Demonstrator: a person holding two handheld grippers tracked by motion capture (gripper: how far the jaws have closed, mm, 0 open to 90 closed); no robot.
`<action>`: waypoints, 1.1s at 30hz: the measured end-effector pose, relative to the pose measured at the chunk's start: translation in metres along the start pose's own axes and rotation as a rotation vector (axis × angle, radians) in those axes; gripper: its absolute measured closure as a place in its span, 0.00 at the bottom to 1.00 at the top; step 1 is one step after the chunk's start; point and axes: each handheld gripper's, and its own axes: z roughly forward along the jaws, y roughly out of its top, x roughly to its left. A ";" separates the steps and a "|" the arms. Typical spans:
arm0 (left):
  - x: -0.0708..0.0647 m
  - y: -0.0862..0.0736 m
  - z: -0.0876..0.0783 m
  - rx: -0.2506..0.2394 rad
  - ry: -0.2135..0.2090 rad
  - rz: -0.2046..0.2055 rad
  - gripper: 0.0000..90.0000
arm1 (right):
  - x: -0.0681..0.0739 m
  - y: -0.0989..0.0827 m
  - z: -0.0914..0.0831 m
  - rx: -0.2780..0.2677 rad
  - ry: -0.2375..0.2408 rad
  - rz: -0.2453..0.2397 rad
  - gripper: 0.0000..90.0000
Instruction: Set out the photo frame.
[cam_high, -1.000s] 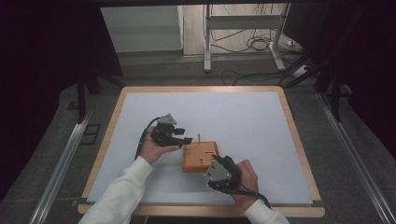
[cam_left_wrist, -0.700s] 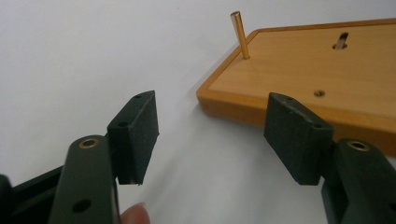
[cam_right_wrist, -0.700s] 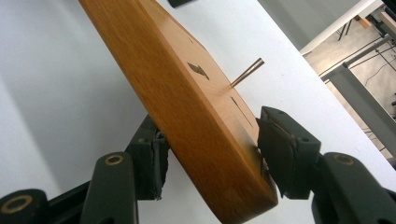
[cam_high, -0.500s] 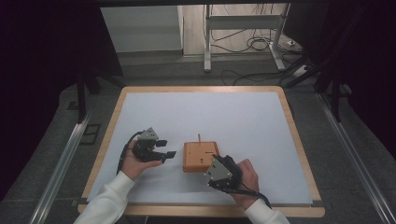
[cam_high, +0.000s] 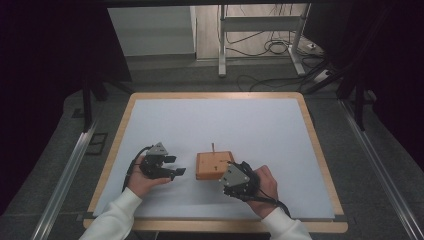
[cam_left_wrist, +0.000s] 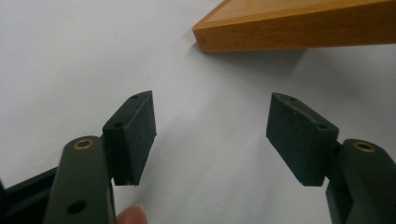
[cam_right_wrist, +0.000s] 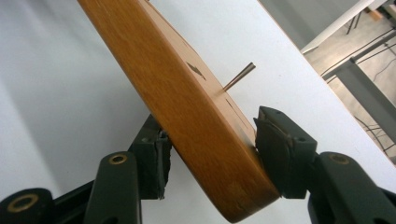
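A small wooden block (cam_high: 214, 165) with a thin peg (cam_high: 213, 147) standing from its top lies on the white table mat near the front. My right gripper (cam_high: 227, 176) is shut on the block's near right corner. The right gripper view shows both pads (cam_right_wrist: 280, 149) pressed on the block (cam_right_wrist: 177, 93) below the peg (cam_right_wrist: 239, 75), and the jaws have just closed slightly further. My left gripper (cam_high: 176, 165) sits left of the block, apart from it. Its jaws (cam_left_wrist: 210, 135) have just been opening and stand open with nothing between them, and the block's corner (cam_left_wrist: 299, 32) lies ahead.
The white mat (cam_high: 215, 120) has a wooden border (cam_high: 320, 150). Metal rails (cam_high: 65, 175) run along both sides of the table. A metal stand (cam_high: 260, 35) and cables (cam_high: 270, 47) are on the floor beyond the far edge.
My left gripper has moved left, away from the block and toward the near edge, and its jaws have spread wider. The right gripper and block have stayed put.
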 end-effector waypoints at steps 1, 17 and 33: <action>0.000 0.000 0.000 -0.001 -0.002 0.000 0.36 | -0.002 0.001 0.000 0.005 0.007 0.004 0.53; -0.001 -0.001 0.003 0.015 -0.014 0.008 0.35 | -0.029 0.020 0.005 0.018 0.087 0.014 0.57; 0.000 -0.002 0.005 0.026 -0.018 0.010 0.34 | -0.034 0.041 0.015 0.009 0.116 -0.047 0.70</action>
